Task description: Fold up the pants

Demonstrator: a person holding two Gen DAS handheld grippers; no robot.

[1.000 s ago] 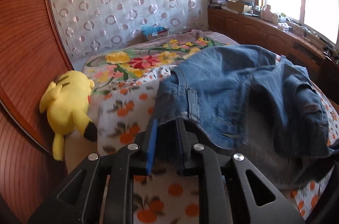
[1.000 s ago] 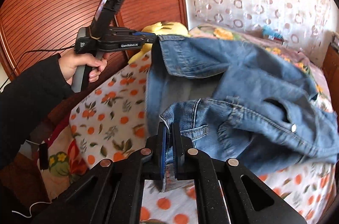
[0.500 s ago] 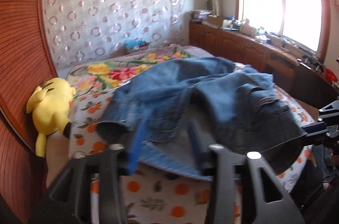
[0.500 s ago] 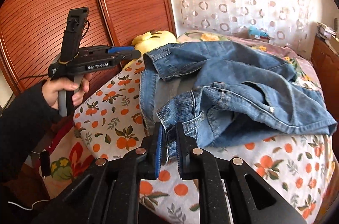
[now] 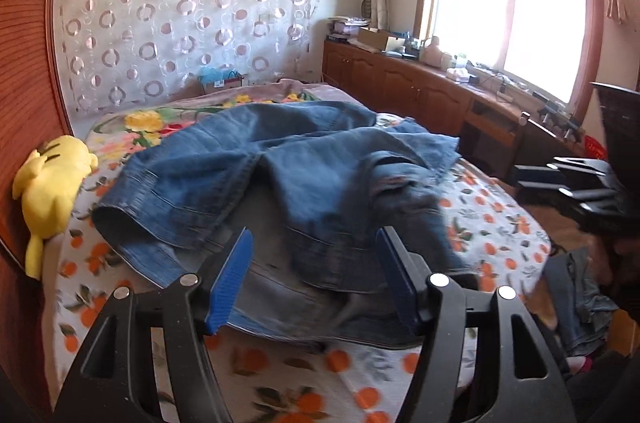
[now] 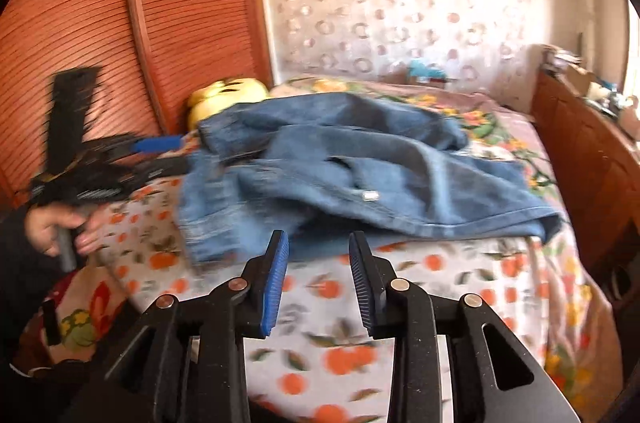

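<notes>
A pair of blue denim pants lies crumpled on the bed; it also shows in the right wrist view. My left gripper is open and empty, just in front of the pants' near edge. My right gripper is open and empty, hovering before the pants' front edge. The left gripper also appears blurred at the left of the right wrist view, beside the pants. The right gripper shows at the right edge of the left wrist view.
The bed has an orange-print cover and a floral blanket behind. A yellow plush toy lies at the left by the wooden wardrobe. A wooden cabinet runs under the window on the right.
Both grippers held the pants' waist edge a second ago; the left opened first, then the right. The pants have dropped onto the bed and both grippers have pulled back.
</notes>
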